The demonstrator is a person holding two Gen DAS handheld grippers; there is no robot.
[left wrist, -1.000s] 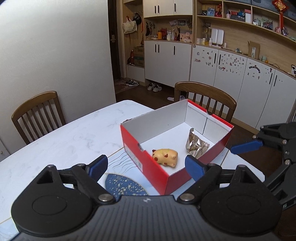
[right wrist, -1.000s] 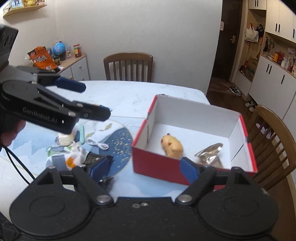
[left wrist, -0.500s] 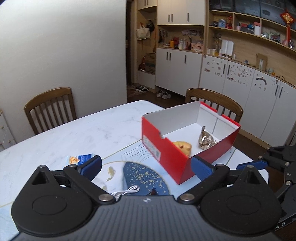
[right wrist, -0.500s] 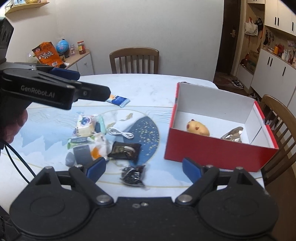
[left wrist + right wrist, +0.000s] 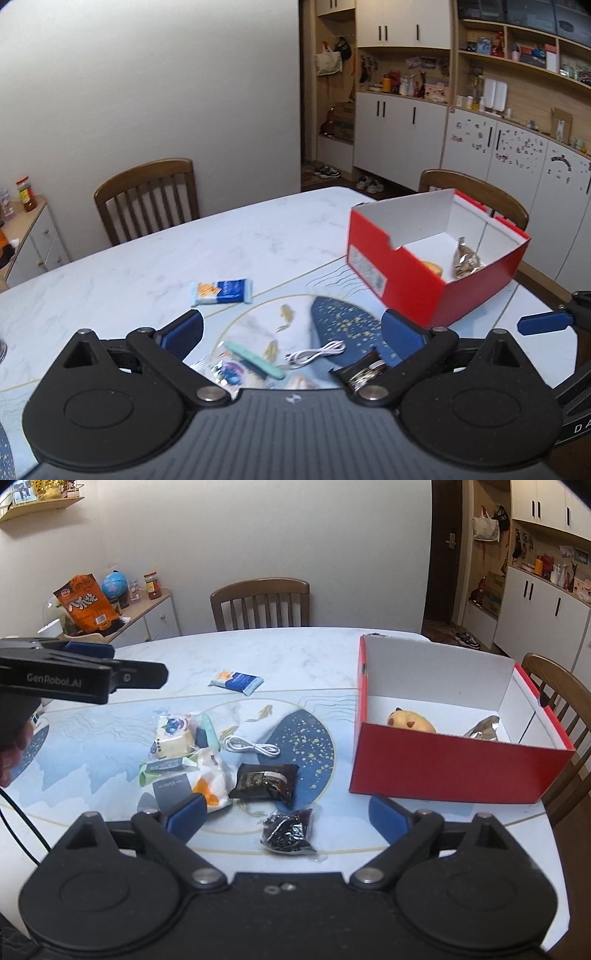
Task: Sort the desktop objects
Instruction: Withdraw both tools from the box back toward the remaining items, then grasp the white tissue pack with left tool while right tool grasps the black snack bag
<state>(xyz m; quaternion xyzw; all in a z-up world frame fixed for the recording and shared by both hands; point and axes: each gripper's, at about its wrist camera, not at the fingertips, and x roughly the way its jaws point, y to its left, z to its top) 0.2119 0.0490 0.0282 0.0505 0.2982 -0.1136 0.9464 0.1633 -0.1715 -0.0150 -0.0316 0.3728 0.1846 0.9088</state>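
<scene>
A red box [image 5: 443, 766] [image 5: 402, 273] stands on the right of the table and holds a yellow toy [image 5: 410, 720] and a silver foil packet [image 5: 484, 729] [image 5: 466, 258]. Loose items lie left of it: a white cable [image 5: 251, 746] [image 5: 316, 353], a black packet [image 5: 266, 781], a dark berry bag [image 5: 290, 829], a blue-white tissue pack [image 5: 236, 681] [image 5: 221, 291], and a heap of snack packets [image 5: 181, 749]. My left gripper [image 5: 291, 334] is open and empty above the heap. My right gripper [image 5: 286, 816] is open and empty over the near edge.
The white marble table [image 5: 147, 266] has a blue printed mat [image 5: 92, 738]. Wooden chairs stand at the far side [image 5: 260, 603] and behind the box [image 5: 561, 690]. A side cabinet with jars and a snack bag [image 5: 83, 603] stands far left.
Both grippers have drawn back from the box toward the near left. The pile of loose items has come into both views. Both stay open and empty.
</scene>
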